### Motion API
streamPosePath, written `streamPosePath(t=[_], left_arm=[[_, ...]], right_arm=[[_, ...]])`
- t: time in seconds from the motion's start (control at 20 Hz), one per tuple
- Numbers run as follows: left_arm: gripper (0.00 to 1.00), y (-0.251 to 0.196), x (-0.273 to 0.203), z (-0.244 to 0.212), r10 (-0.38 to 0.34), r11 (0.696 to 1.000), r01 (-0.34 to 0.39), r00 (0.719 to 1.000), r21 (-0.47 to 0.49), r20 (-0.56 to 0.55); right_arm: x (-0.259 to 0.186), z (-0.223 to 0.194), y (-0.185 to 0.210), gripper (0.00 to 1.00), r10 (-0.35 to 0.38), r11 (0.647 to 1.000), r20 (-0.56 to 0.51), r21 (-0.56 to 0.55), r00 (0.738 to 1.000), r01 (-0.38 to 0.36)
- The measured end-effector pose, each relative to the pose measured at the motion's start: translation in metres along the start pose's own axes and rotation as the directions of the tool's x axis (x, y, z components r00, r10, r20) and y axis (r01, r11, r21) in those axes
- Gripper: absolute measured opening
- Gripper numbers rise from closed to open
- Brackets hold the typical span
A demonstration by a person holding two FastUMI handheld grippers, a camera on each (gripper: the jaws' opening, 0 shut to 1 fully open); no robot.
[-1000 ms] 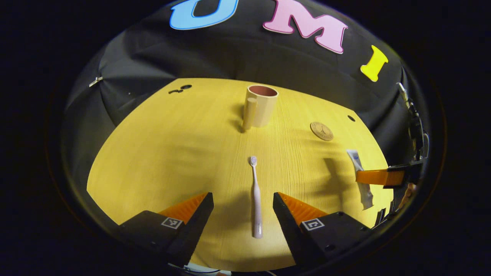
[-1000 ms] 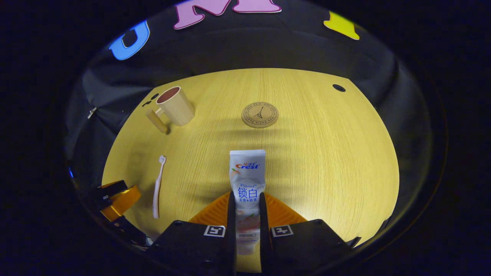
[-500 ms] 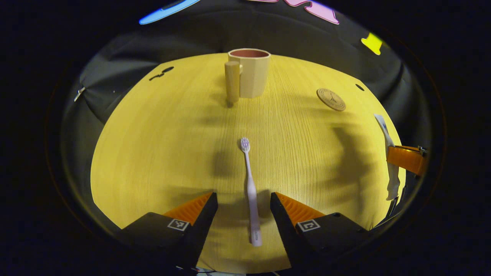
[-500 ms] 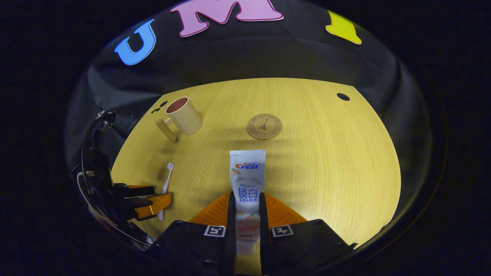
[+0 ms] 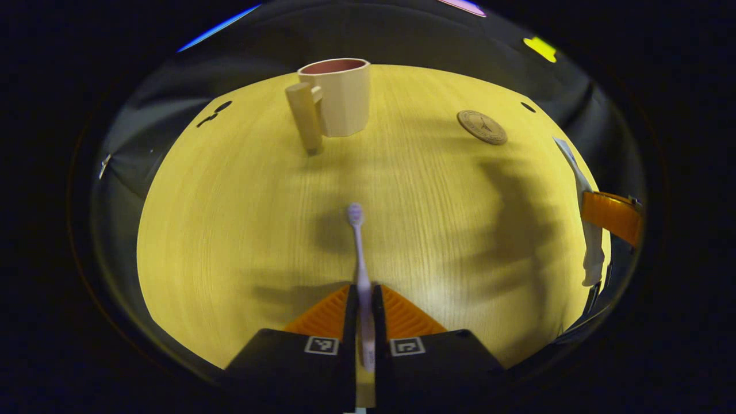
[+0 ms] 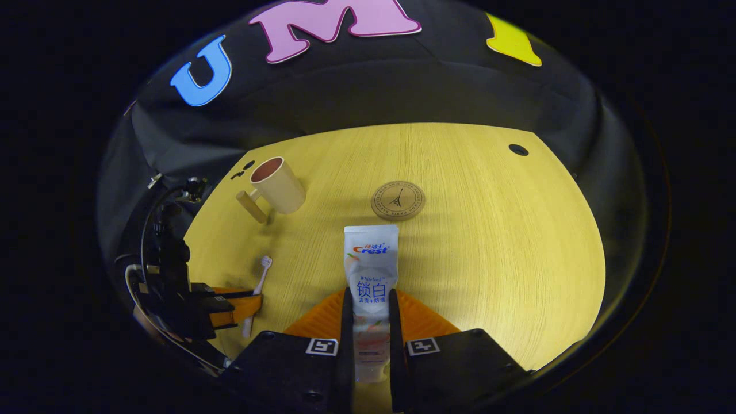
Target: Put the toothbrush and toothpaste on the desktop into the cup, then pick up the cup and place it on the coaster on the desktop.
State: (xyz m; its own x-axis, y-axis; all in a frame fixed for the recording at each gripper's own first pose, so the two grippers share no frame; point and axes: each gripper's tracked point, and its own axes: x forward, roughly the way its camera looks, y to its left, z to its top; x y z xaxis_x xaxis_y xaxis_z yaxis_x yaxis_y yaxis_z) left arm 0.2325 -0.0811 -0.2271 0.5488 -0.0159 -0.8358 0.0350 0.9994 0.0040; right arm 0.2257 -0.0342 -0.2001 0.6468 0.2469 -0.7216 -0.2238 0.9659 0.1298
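We had just clenched our left gripper (image 5: 363,299) onto the toothbrush (image 5: 357,241), its fingers wide a moment earlier, while our right gripper (image 6: 371,302) kept grasping the toothpaste (image 6: 371,259), so both could head for the cup (image 5: 336,95) at eleven o'clock.

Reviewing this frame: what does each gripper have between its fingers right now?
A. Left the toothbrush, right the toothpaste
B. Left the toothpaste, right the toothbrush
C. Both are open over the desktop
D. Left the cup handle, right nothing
A: in the left gripper view the left gripper is closed on the toothbrush handle, and in the right gripper view the right gripper clamps the toothpaste tube.
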Motion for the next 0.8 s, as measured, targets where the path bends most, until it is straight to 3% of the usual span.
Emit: streamPosePath(t=[0.2, 0.35, 0.5, 0.8], left_arm=[[0.07, 0.0, -0.002, 0.004, -0.012, 1.0, 0.012, 0.999, 0.004, 0.034], [0.06, 0.003, -0.005, 0.004, 0.004, 1.0, -0.005, 0.996, 0.009, 0.088], [0.06, 0.014, -0.029, 0.009, 0.034, 0.999, -0.026, 0.975, -0.041, 0.22], [0.06, 0.06, -0.068, -0.001, 0.122, 0.978, -0.058, 0.937, -0.201, 0.326]], right_arm=[[-0.002, 0.015, 0.008, 0.28, -0.003, 1.0, 0.029, -0.022, 1.0, 0.004], [-0.002, 0.034, 0.019, 0.28, 0.015, 0.999, 0.071, -0.046, 0.997, -0.012], [-0.003, 0.065, 0.034, 0.28, 0.034, 0.995, 0.128, -0.096, 0.991, -0.021], [0.011, 0.125, 0.073, 0.28, 0.093, 0.987, 0.229, -0.148, 0.969, -0.06]])
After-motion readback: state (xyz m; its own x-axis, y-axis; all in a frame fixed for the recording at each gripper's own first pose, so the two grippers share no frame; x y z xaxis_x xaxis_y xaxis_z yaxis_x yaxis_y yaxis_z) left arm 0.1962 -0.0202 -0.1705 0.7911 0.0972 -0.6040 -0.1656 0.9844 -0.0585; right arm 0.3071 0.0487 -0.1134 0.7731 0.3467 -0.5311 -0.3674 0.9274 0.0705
